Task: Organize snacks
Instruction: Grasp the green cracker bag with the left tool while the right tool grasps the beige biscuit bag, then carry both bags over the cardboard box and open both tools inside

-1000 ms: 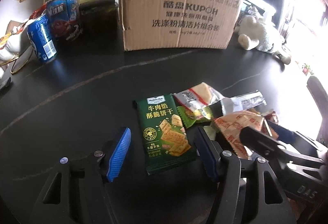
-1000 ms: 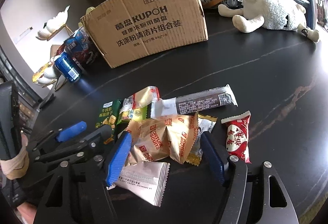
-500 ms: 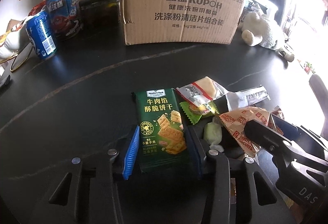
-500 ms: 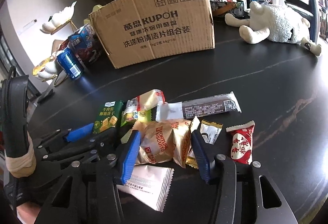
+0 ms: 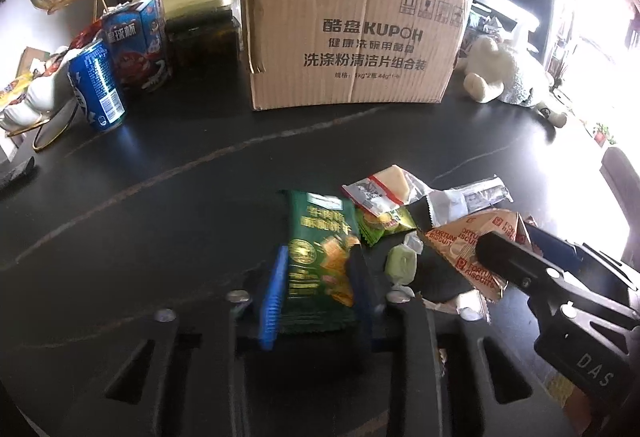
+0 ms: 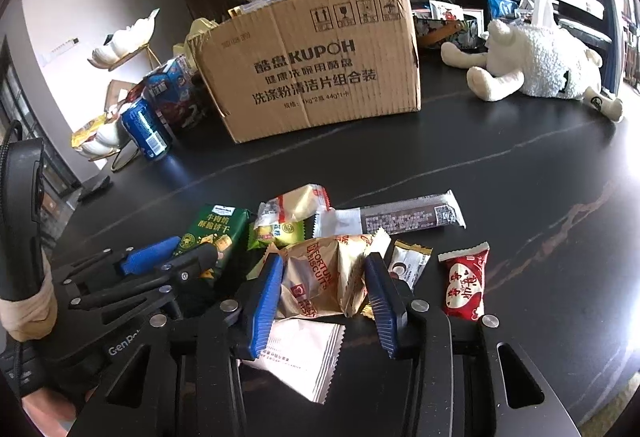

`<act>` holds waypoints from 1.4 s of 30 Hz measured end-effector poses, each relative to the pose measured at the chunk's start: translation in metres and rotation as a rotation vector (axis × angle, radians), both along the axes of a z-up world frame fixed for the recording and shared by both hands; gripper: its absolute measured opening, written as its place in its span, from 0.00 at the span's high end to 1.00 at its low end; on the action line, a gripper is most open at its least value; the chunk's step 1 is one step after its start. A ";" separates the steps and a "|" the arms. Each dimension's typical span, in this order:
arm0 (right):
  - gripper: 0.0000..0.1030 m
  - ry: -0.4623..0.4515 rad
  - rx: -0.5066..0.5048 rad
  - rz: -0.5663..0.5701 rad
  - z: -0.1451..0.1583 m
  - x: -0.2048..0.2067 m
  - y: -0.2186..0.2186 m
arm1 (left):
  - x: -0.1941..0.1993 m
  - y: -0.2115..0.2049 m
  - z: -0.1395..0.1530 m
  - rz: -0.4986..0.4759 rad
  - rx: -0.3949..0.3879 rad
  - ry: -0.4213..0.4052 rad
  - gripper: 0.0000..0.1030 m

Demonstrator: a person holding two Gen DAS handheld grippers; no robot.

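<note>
A pile of snack packets lies on the black table. My left gripper (image 5: 320,269) is shut on the green biscuit packet (image 5: 322,237), which buckles between the blue pads; it also shows in the right wrist view (image 6: 216,229). My right gripper (image 6: 326,283) is shut on the crumpled orange Fortune Biscuits bag (image 6: 324,281), also seen in the left wrist view (image 5: 468,241). Around them lie a white packet (image 6: 304,357), a red packet (image 6: 466,283), a long dark bar (image 6: 404,219) and a yellow-white packet (image 6: 296,203).
A cardboard box (image 5: 352,45) stands open-topped at the back of the table. A blue can (image 5: 96,87) and a blue carton (image 5: 138,41) stand at the back left. A white plush toy (image 6: 536,63) lies at the back right.
Both grippers have closed: the left from wide open onto the green packet, the right onto the Fortune Biscuits bag. Both packets now crumple between the pads.
</note>
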State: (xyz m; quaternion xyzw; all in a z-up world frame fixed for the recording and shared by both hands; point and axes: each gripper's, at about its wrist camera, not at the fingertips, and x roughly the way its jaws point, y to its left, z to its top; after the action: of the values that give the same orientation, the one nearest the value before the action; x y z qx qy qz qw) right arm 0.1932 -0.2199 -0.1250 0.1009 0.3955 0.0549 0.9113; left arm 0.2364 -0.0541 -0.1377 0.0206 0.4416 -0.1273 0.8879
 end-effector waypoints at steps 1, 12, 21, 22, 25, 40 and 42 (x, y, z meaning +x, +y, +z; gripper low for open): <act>0.58 -0.005 -0.003 0.002 0.002 -0.001 0.001 | -0.001 0.000 0.000 0.000 -0.006 0.001 0.74; 0.58 -0.005 0.008 0.011 0.002 -0.003 0.001 | 0.002 -0.008 -0.005 -0.011 0.008 0.024 0.50; 0.58 0.003 0.025 0.012 -0.004 -0.001 -0.003 | 0.011 -0.020 -0.021 0.004 0.053 0.053 0.47; 0.58 0.004 0.028 0.012 -0.005 0.000 -0.004 | 0.012 -0.022 -0.022 0.005 0.057 0.059 0.47; 0.58 0.006 0.031 0.011 -0.006 0.001 -0.005 | 0.011 -0.023 -0.023 0.007 0.071 0.051 0.55; 0.58 -0.036 0.023 0.019 0.011 -0.006 -0.001 | -0.003 -0.007 0.015 0.018 0.016 -0.011 0.57; 0.58 -0.048 0.022 0.018 0.017 -0.008 -0.002 | -0.006 -0.005 0.025 0.015 0.005 -0.027 0.57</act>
State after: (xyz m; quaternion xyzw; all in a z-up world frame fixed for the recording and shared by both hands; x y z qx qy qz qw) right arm 0.1853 -0.2216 -0.1082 0.1061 0.3738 0.0700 0.9188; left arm 0.2306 -0.0592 -0.1129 0.0210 0.4302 -0.1191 0.8946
